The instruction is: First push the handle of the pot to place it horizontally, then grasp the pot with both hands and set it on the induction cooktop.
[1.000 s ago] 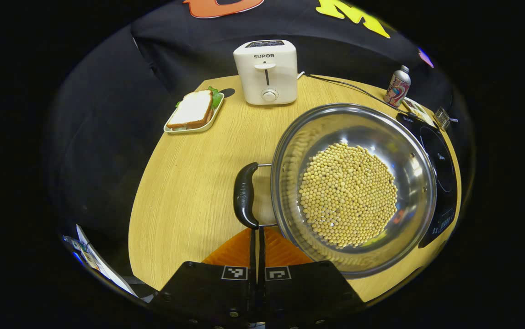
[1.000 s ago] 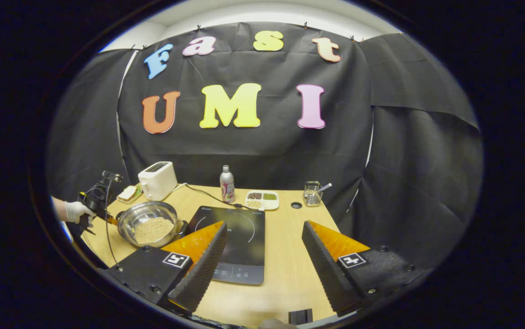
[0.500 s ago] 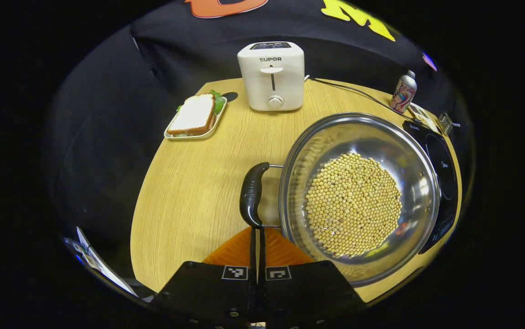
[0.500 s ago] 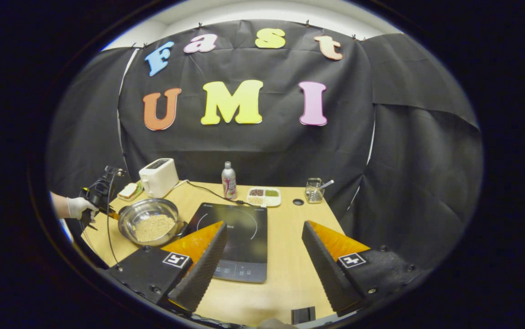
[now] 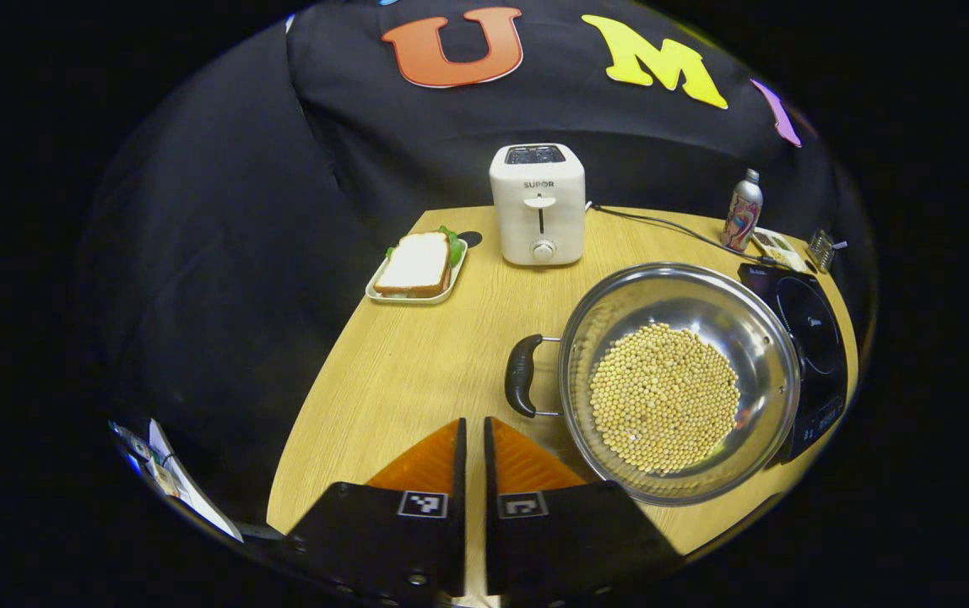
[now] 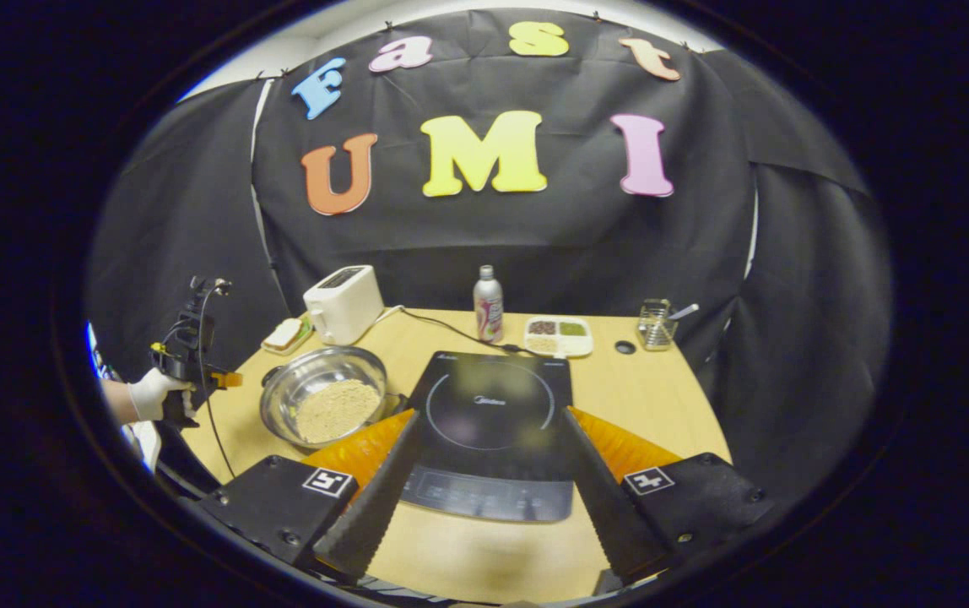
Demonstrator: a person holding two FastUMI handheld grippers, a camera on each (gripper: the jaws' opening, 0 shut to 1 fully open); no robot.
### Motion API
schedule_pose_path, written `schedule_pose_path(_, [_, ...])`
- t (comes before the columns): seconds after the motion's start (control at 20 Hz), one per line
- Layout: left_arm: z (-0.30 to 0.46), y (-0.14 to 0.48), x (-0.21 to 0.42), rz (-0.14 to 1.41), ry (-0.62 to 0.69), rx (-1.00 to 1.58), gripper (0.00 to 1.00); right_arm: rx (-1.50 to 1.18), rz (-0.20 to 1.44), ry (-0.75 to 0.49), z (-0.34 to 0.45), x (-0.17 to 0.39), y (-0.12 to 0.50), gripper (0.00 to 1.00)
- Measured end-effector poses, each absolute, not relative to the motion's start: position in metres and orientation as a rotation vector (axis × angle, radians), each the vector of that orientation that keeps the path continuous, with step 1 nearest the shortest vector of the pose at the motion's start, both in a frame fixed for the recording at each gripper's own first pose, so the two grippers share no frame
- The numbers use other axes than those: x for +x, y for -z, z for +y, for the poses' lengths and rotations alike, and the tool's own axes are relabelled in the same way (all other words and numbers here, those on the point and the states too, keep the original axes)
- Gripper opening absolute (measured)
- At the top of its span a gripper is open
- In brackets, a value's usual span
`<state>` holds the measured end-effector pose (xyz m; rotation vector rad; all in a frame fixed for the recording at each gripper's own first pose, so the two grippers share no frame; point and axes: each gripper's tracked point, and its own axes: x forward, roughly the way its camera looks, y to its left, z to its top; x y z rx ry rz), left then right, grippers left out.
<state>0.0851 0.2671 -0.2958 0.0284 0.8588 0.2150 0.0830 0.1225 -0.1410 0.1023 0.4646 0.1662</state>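
A steel pot (image 5: 679,295) of soybeans sits on the wooden table, its black side handle (image 5: 522,376) facing my left gripper (image 5: 473,422). The left gripper's orange fingers are shut to a narrow slit with nothing between them, a short way back from the handle and not touching it. To the pot's right lies the black induction cooktop (image 5: 805,312). In the right gripper view my right gripper (image 6: 491,414) is open over the cooktop's (image 6: 489,384) front half. The pot (image 6: 316,371) is to its left. Beyond the pot a gloved hand (image 6: 151,397) holds the left gripper (image 6: 227,380).
A white toaster (image 5: 539,203) and a sandwich on a tray (image 5: 417,270) stand behind the pot. A bottle (image 6: 487,304), a divided dish (image 6: 559,335) and a wire holder (image 6: 657,323) line the back. The toaster's cable (image 5: 662,224) runs across the back of the table.
My left gripper has drawn back from the pot's handle, which it was touching before. My right gripper has moved in over the cooktop, still open.
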Motion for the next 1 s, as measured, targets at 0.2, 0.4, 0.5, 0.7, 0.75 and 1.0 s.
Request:
schedule_pose_path(0.2, [0.261, 0.297, 0.092, 0.864, -0.202, 0.031, 0.64, 0.102, 0.532, -0.266, 0.184, 0.121, 0.166, 0.92])
schedule_pose_path(0.4, [0.258, 0.291, 0.118, 0.828, -0.164, 0.104, 0.96, 0.158, 0.660, -0.327, 0.242, 0.157, 0.205, 0.94])
schedule_pose_path(0.5, [0.255, 0.298, 0.130, 0.831, -0.140, 0.142, 0.97, 0.188, 0.727, -0.344, 0.263, 0.168, 0.225, 0.86])
schedule_pose_path(0.7, [0.249, 0.317, 0.145, 0.890, -0.098, 0.153, 0.97, 0.246, 0.827, -0.296, 0.275, 0.197, 0.260, 0.78])
schedule_pose_path(0.75, [0.248, 0.321, 0.145, 0.906, -0.095, 0.164, 0.97, 0.264, 0.851, -0.292, 0.278, 0.201, 0.267, 0.82])
schedule_pose_path(1.0, [0.250, 0.338, 0.157, 0.965, -0.065, 0.150, 1.00, 0.258, 0.897, -0.276, 0.283, 0.214, 0.293, 0.72])
